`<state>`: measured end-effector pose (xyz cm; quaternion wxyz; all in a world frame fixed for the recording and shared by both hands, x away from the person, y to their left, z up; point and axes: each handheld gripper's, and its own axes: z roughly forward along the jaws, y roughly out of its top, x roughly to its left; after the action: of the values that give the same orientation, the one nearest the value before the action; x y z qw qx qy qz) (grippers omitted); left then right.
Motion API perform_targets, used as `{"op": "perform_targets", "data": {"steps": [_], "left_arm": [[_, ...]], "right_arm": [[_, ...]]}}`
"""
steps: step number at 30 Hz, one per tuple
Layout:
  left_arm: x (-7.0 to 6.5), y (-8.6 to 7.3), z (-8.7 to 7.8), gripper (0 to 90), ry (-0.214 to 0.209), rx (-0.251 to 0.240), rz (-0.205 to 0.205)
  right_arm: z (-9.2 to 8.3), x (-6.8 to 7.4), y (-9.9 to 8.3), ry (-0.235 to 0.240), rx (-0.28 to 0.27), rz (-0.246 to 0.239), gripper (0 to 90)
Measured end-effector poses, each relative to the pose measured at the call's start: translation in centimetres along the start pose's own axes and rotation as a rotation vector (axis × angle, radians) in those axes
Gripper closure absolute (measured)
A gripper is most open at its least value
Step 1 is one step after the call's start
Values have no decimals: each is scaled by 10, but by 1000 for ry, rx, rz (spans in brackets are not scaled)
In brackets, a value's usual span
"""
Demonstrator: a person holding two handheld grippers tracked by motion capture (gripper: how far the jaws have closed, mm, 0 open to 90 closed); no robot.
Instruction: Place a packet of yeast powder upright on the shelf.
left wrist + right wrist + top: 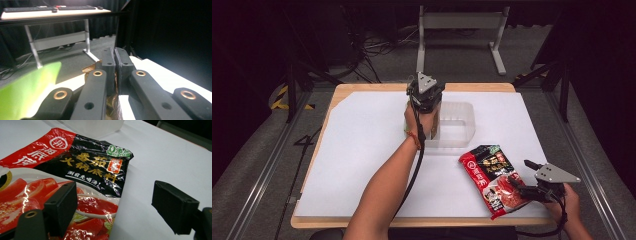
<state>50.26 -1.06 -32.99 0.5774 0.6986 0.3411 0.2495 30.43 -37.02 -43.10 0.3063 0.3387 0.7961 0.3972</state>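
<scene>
Jaws of the right gripper [120, 205] stand wide at the near right bench [362, 150] edge, astride the red sauce pouch's [492, 177] corner. Glossy, soft and slippery, it looks best pinched at a flat sealed edge. Farther off, the left gripper [115, 62] pinches something thin beside a clear tub [462, 122].

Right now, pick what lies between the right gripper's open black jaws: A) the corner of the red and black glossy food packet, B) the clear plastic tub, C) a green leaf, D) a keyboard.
A: in the right gripper view, the right gripper straddles the corner of the red and black food packet with its jaws wide apart.
</scene>
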Motion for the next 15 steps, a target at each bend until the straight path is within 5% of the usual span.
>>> {"op": "perform_targets", "data": {"steps": [6, 9, 15], "left_arm": [[-1, -7, -15, 854, -40, 20, 22], [-2, -10, -19, 846, -44, 35, 65], [-1, -14, -30, 808, -93, 53, 66]], "right_arm": [[1, 0, 1, -3, 3, -2, 210], [1, 1, 1, -1, 5, -1, 215], [1, 2, 2, 3, 4, -6, 216]]}}
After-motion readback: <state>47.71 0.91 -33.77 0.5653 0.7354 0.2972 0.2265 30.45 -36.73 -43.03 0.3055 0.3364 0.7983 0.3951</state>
